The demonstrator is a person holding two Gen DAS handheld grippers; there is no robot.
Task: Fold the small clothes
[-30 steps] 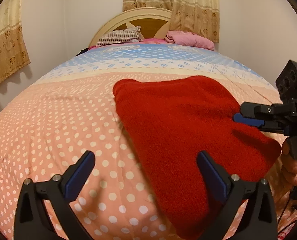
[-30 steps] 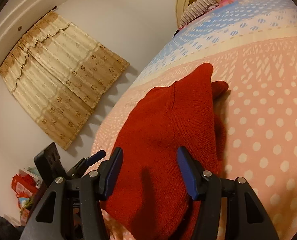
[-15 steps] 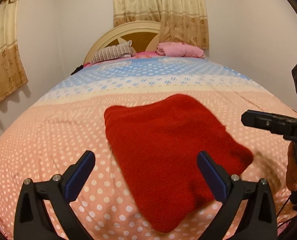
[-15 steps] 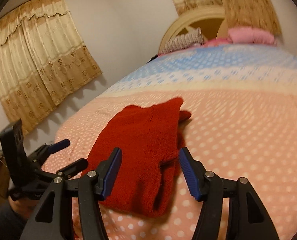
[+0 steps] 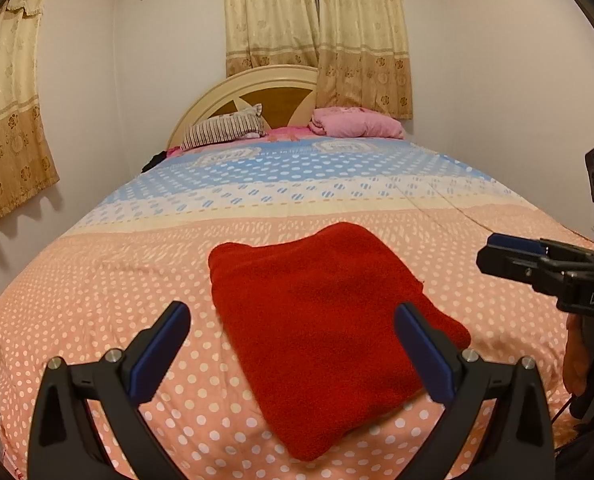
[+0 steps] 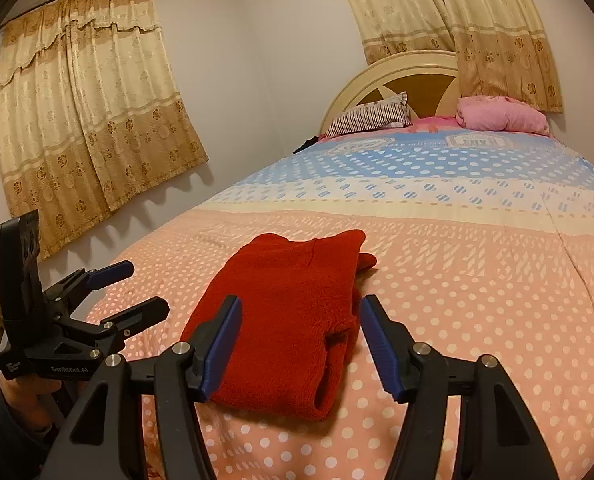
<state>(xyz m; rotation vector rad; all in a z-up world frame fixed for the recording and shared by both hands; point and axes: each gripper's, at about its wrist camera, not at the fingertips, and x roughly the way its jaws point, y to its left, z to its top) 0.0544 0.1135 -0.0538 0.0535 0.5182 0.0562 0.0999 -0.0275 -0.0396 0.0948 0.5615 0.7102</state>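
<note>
**Garment Position Relative to Both Grippers**

The red garment (image 5: 321, 316) lies folded into a compact block on the polka-dot bedspread (image 5: 97, 300), near the foot edge of the bed. Neither gripper touches it.

Left gripper (image 5: 293, 352): fingers spread wide, empty. In the left wrist view the garment sits at 12 o'clock, with its near corner reaching down between the fingertips. Its long axis runs from roughly 11 o'clock to 5 o'clock.

Right gripper (image 6: 299, 344): fingers apart, empty. In the right wrist view the garment (image 6: 289, 316) lies at 12 o'clock, with the layered open edge toward 1 o'clock.

Both grippers hang clear above the near edge; the right one appears slightly nearer.

Judgement: the fold appears complete. Any further move would begin from the near edge.
</note>
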